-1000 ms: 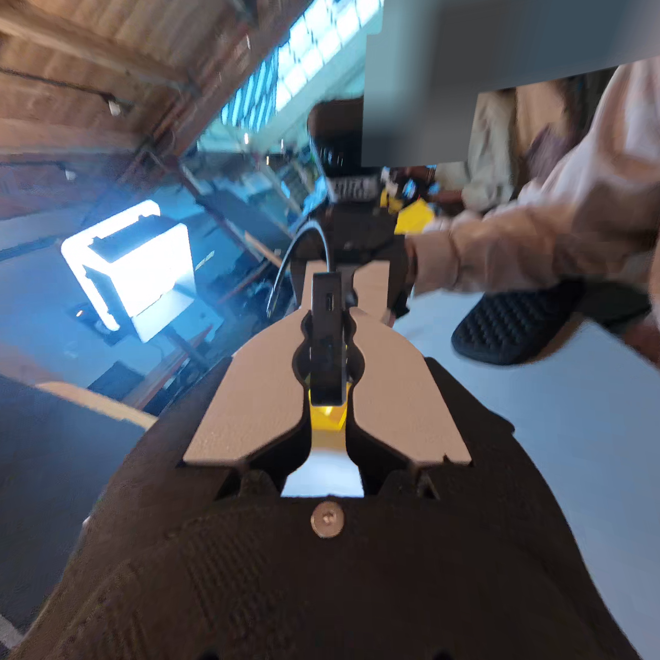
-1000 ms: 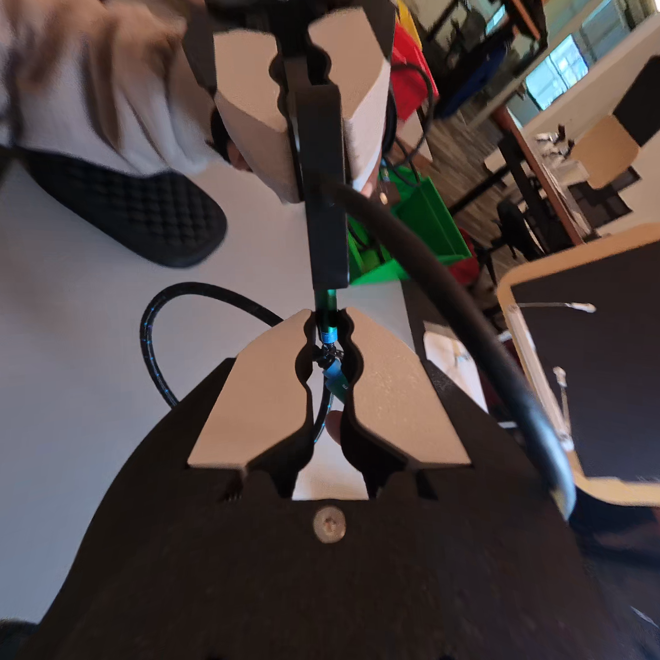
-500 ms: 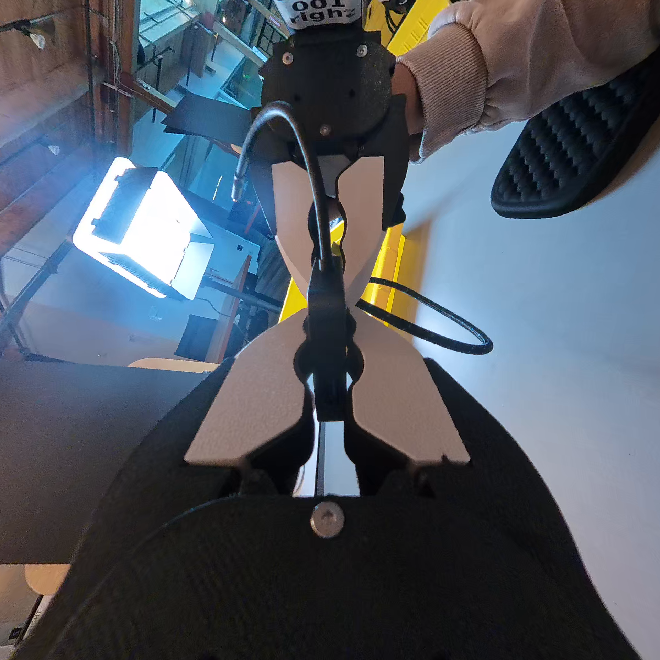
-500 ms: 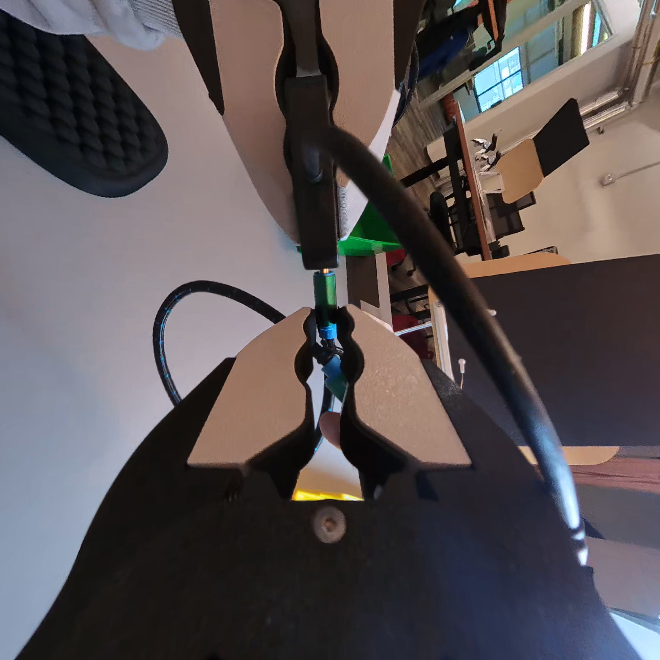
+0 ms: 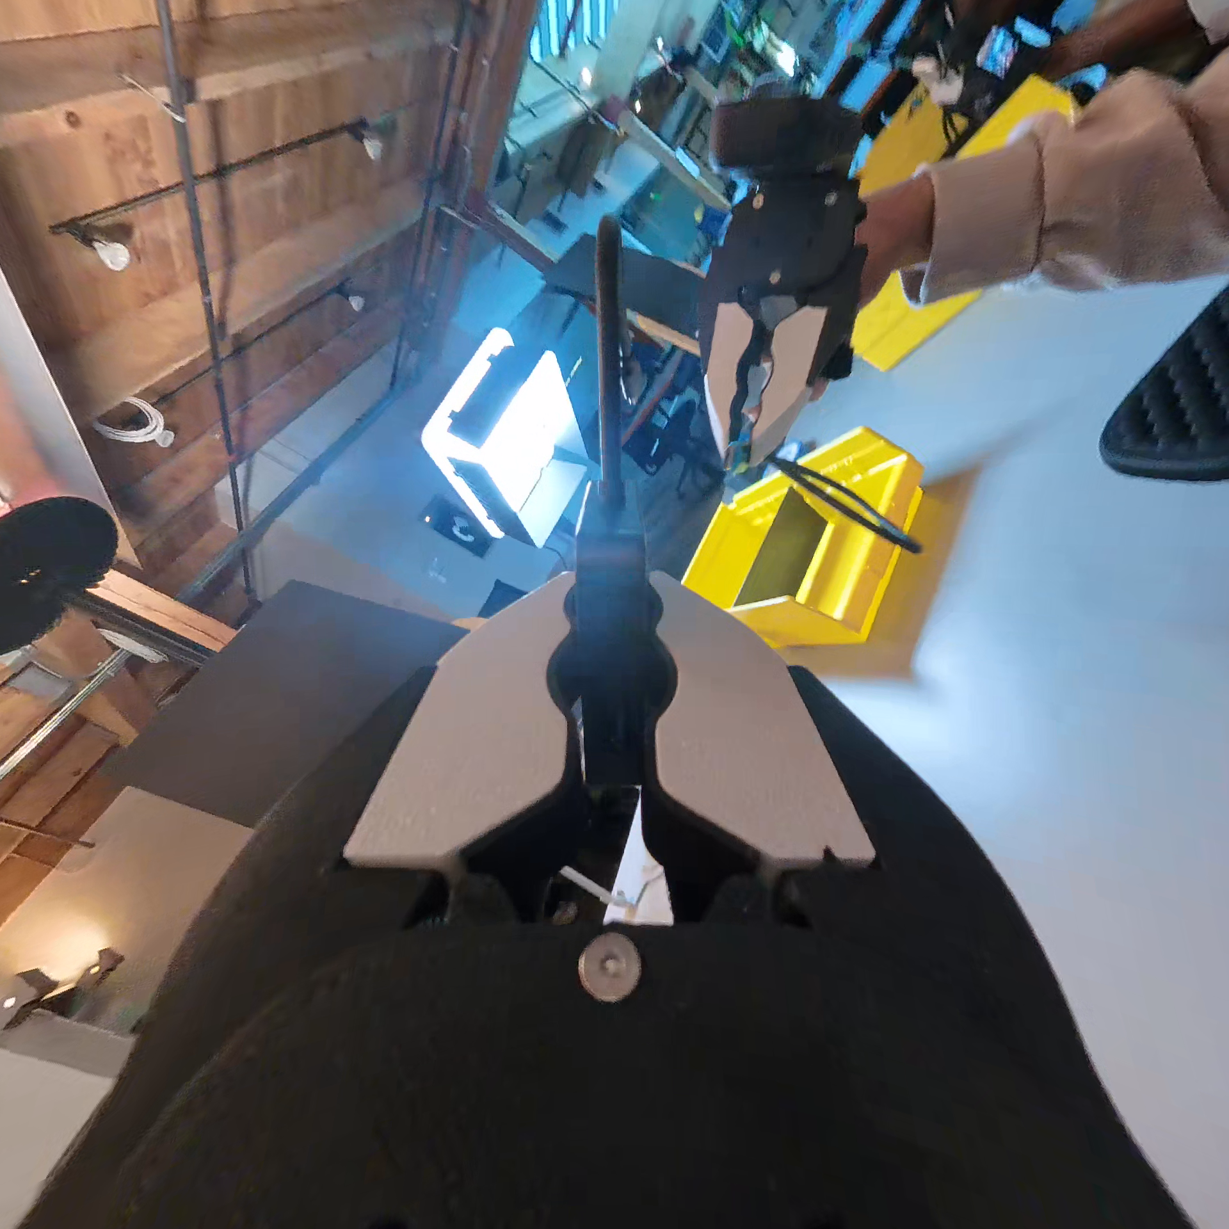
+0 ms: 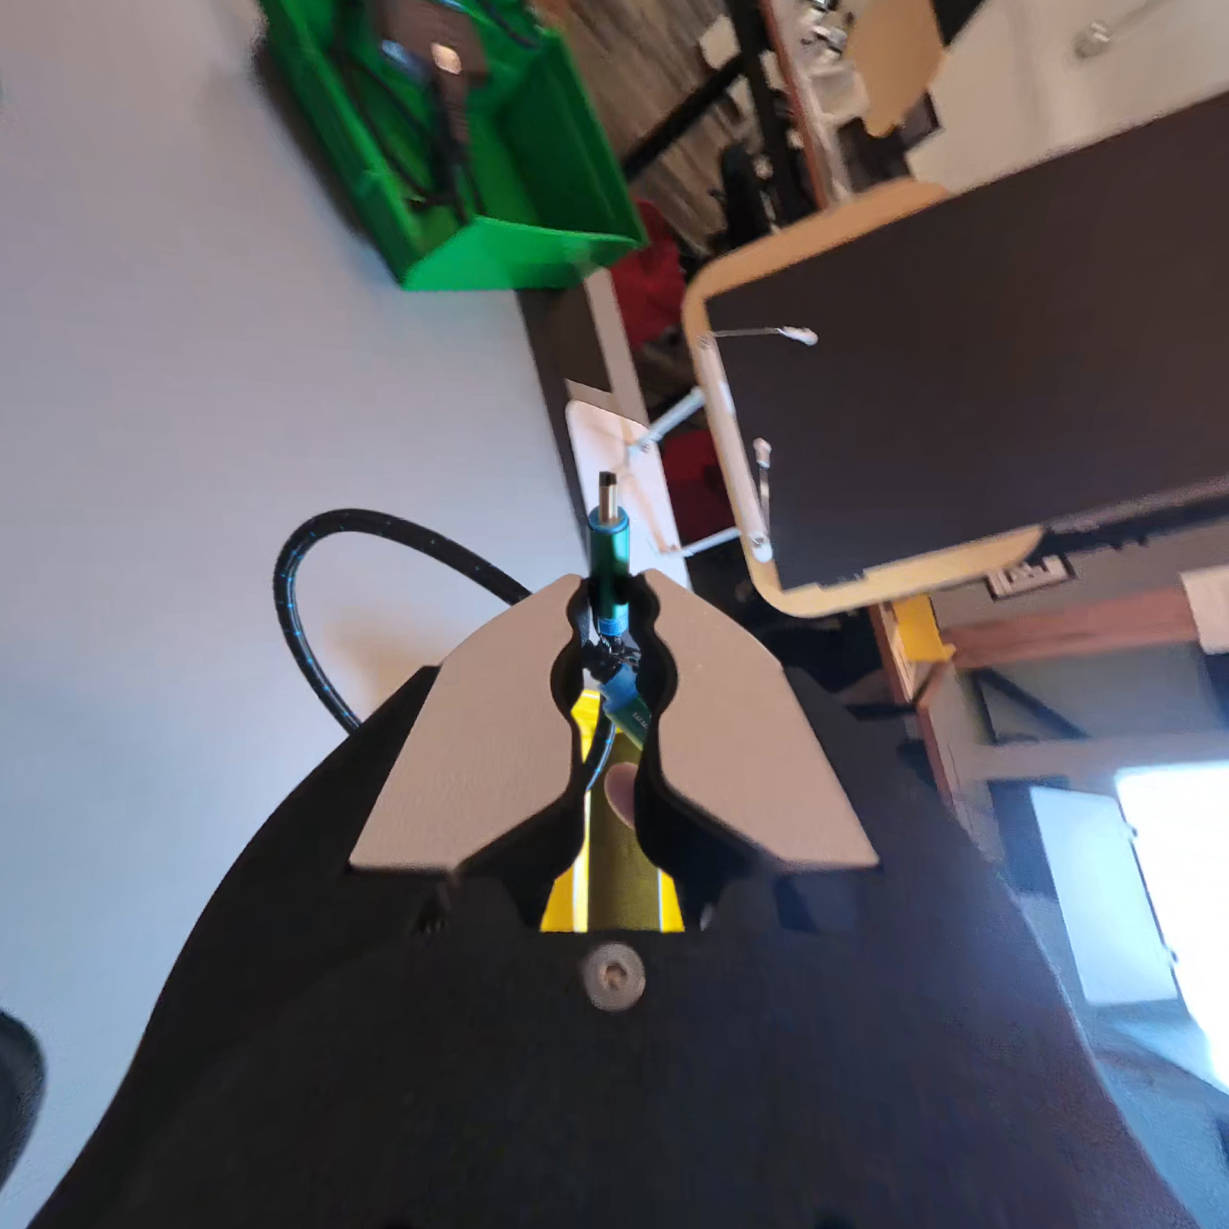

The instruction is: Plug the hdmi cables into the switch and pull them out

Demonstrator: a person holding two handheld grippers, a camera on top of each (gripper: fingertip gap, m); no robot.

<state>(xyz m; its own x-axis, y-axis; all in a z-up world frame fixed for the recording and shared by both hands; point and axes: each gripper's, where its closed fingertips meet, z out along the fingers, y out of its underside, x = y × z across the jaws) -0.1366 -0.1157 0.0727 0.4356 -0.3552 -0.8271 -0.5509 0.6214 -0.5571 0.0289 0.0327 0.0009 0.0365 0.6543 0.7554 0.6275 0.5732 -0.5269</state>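
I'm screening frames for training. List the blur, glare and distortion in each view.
Left wrist view: light panel blown out white; sleeve and yellow bin motion-smeared; own gripper sharp; wide-angle bending at the edges. Right wrist view: green bin and background smeared; plug crisp; window overexposed.

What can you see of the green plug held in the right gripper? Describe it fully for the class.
The green plug is a slim metallic teal-green barrel with a bare silver tip, pointing forward, free of any socket. The right gripper has its jaws shut on its rear end. A black braided cable with blue flecks loops away left over the white table.
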